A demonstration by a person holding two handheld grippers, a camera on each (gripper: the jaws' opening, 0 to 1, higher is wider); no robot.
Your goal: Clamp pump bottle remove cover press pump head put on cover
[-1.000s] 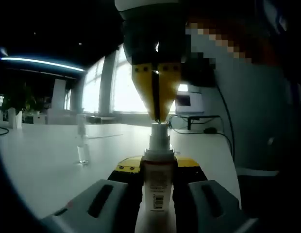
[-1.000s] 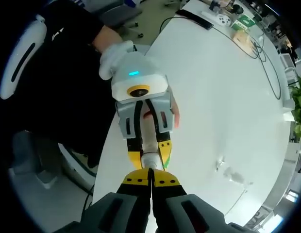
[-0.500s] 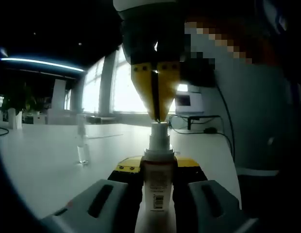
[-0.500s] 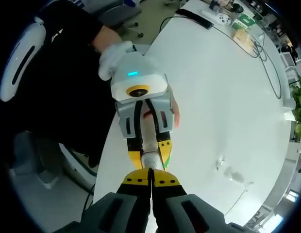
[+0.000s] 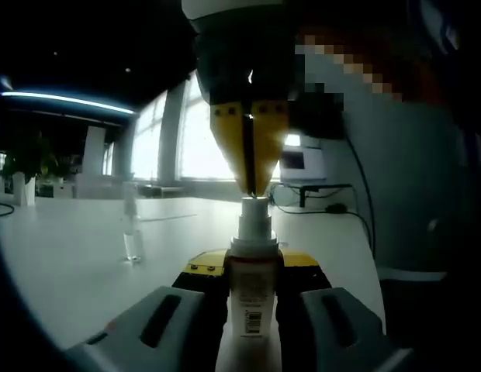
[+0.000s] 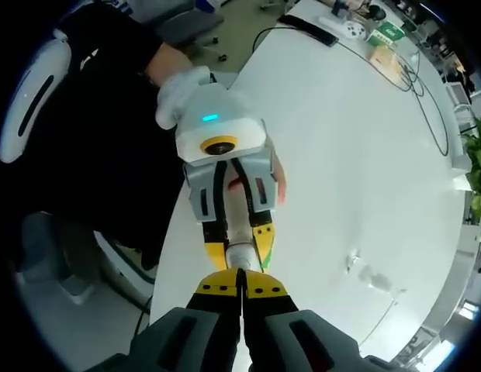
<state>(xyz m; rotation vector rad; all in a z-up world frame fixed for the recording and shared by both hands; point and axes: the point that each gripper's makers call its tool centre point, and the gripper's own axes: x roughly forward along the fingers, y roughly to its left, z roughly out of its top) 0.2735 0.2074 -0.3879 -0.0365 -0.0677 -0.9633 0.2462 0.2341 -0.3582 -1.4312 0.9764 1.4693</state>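
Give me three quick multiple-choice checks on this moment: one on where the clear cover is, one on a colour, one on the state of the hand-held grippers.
1. Where is the clear cover?
A. On the pump head
B. Standing on the white table, apart from the bottle
C. Between the right jaws

2. What colour are the tips of the right hand-held gripper?
A. Yellow
B. Red
C. Blue

3. What is the left hand-held gripper doing?
A. Open beside the bottle
B. Shut on the pump bottle
C. Resting on the table

Answers:
1 B: in the left gripper view it stands on the white table, left of the pump bottle.
2 A: the yellow tips, closed together, sit on the pump head.
3 B: its jaws flank the bottle's body in both views.
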